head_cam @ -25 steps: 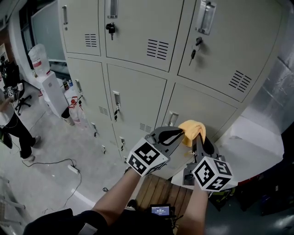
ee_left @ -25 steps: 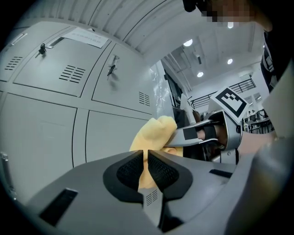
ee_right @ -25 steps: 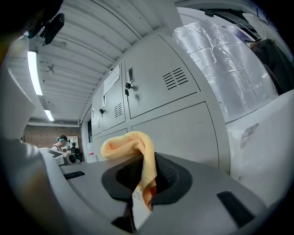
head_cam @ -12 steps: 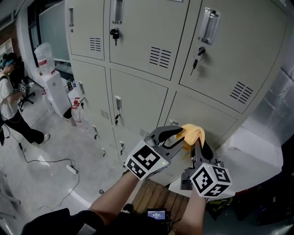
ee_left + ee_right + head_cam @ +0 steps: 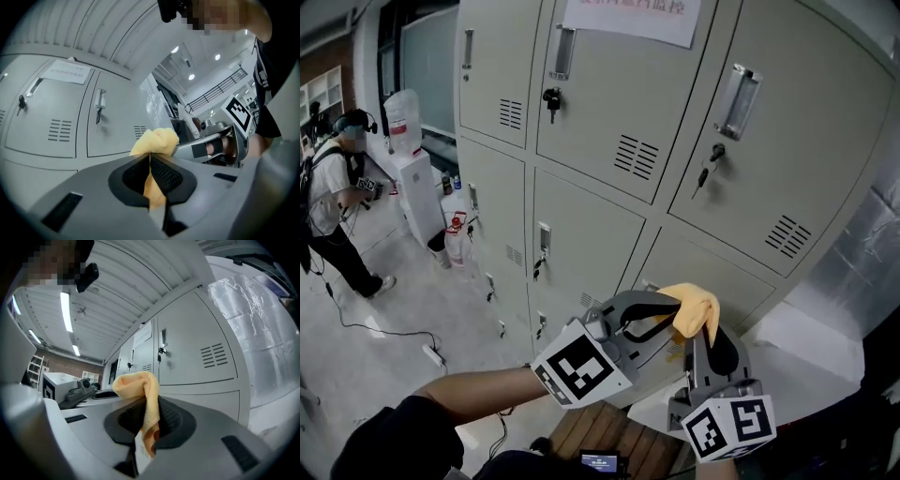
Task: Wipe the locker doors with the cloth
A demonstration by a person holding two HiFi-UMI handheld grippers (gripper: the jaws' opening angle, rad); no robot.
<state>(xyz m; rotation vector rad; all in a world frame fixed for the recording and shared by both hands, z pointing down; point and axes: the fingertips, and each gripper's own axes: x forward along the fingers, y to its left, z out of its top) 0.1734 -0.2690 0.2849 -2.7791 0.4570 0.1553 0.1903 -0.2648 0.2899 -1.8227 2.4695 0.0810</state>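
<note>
Left gripper (image 5: 149,164) and right gripper (image 5: 149,416), both tight on one yellow cloth (image 5: 694,307)

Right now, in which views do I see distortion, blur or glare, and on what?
Head view: evenly lit and sharp, but the wide lens bends the locker doors. Left gripper view: strong fisheye with black corners; the cloth is slightly soft. Right gripper view: same fisheye; ceiling lights are blown out, and the foil sheet glints.

A person (image 5: 328,202) and water dispenser (image 5: 414,192)
</note>
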